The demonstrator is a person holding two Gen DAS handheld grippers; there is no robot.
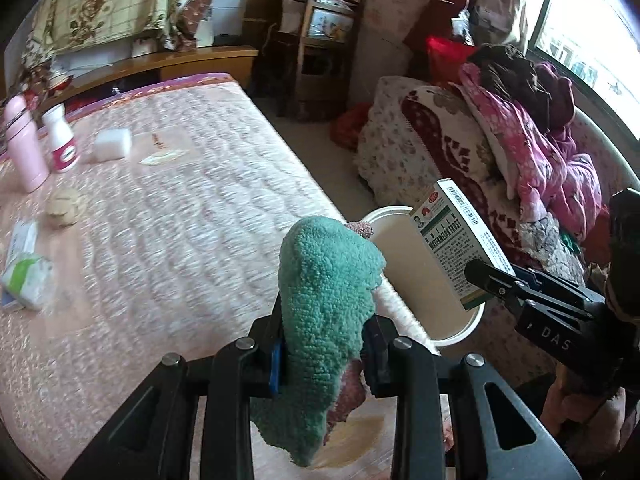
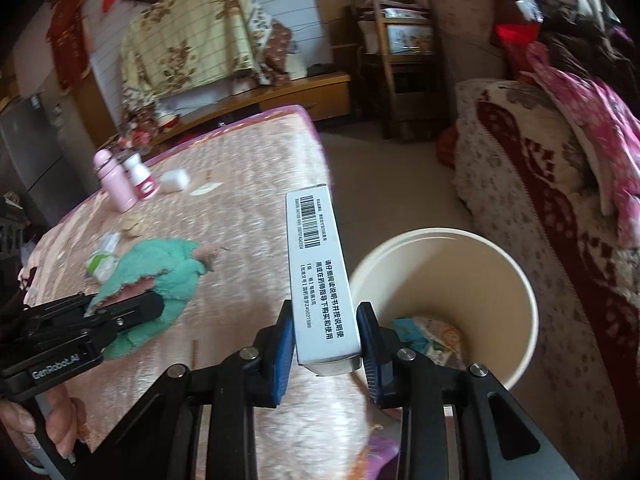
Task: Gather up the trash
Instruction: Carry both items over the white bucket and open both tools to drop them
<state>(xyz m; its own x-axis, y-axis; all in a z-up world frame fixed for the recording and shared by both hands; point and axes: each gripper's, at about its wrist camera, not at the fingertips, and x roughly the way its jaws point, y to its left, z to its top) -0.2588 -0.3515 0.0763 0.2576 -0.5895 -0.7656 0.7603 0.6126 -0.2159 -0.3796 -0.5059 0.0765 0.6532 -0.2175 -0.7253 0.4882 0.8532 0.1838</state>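
My left gripper (image 1: 324,344) is shut on a fluffy teal sock (image 1: 328,280) with a pink lining, held above the pink bed cover (image 1: 180,220). My right gripper (image 2: 326,340) is shut on a white and green medicine box (image 2: 320,276), held just left of the rim of a cream paper bin (image 2: 480,280). From the left wrist view the box (image 1: 452,244) hangs over the bin's (image 1: 420,280) mouth. Some wrappers lie at the bin's bottom (image 2: 432,336). The sock (image 2: 160,276) and the left gripper (image 2: 132,308) show at the left in the right wrist view.
On the bed lie a pink flask (image 1: 24,148), a white bottle with a pink label (image 1: 60,140), a white sponge block (image 1: 112,144), a crumpled tissue ball (image 1: 64,208) and a tissue packet (image 1: 28,276). A sofa piled with clothes (image 1: 532,136) stands right of the bin.
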